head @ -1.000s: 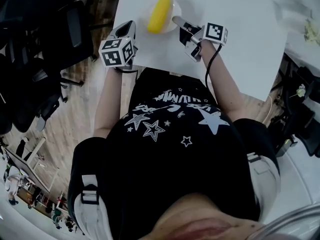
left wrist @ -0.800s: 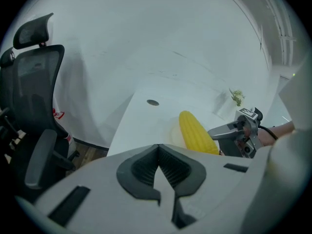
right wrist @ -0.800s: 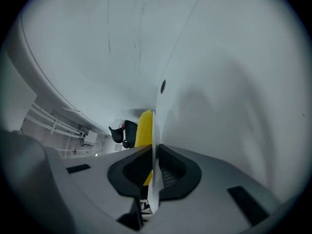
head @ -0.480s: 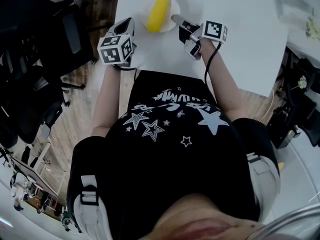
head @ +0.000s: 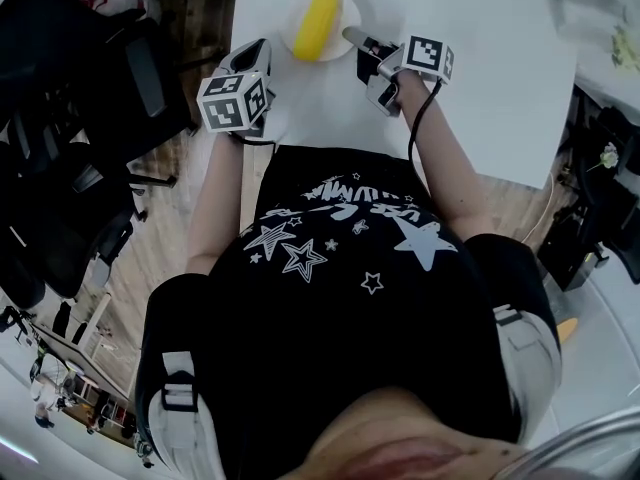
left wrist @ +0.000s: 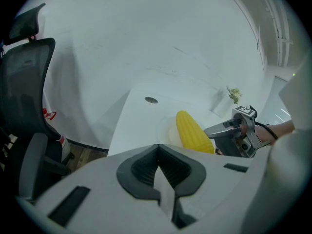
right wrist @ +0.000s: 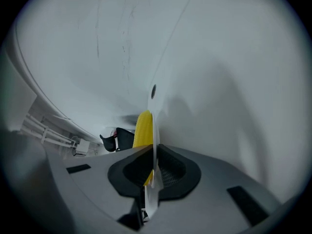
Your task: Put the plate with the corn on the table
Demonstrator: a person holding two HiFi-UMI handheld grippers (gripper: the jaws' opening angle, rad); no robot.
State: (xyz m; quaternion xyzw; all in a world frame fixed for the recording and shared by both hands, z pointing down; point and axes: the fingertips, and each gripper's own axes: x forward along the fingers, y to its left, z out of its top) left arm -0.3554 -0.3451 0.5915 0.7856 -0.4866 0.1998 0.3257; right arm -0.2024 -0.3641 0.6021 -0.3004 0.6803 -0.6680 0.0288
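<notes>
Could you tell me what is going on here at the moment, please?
A person is at a white table with a gripper in each hand. The right gripper has its jaws clamped on the rim of a small plate carrying a cob of corn, and they have just closed a little further on it. Whether the plate already rests on the table is unclear. The left gripper hovers by the table's left edge, jaws shut on nothing.
</notes>
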